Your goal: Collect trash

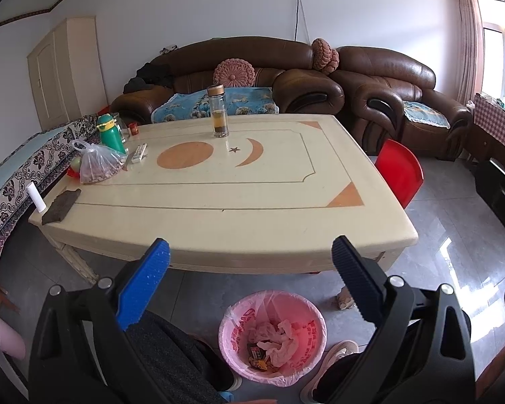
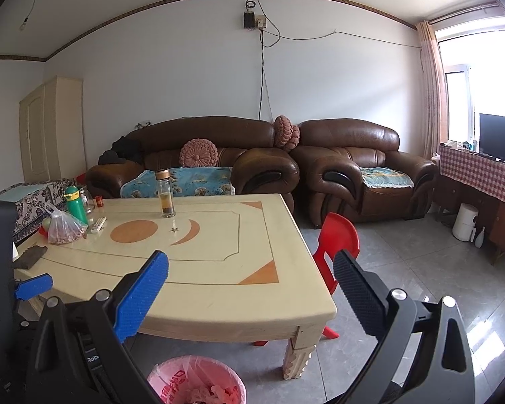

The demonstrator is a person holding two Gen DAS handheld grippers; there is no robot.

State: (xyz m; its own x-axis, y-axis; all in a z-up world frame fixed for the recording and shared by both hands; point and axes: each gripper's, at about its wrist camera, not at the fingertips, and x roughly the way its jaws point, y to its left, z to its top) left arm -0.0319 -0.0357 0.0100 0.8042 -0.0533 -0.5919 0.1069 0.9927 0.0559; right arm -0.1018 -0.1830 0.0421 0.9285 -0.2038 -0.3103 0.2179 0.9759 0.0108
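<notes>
Above the pink-lined bin (image 1: 272, 331), left gripper (image 1: 250, 271) and right gripper (image 2: 252, 284) hang released, empty; trash sits binned, tabletop (image 1: 219, 208) looks cleared.

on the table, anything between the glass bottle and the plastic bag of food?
Only the white remote, lying next to the plastic bag. From it to the glass bottle the table top is bare but for its inlaid orange circle. Both wrist views show it.
</notes>
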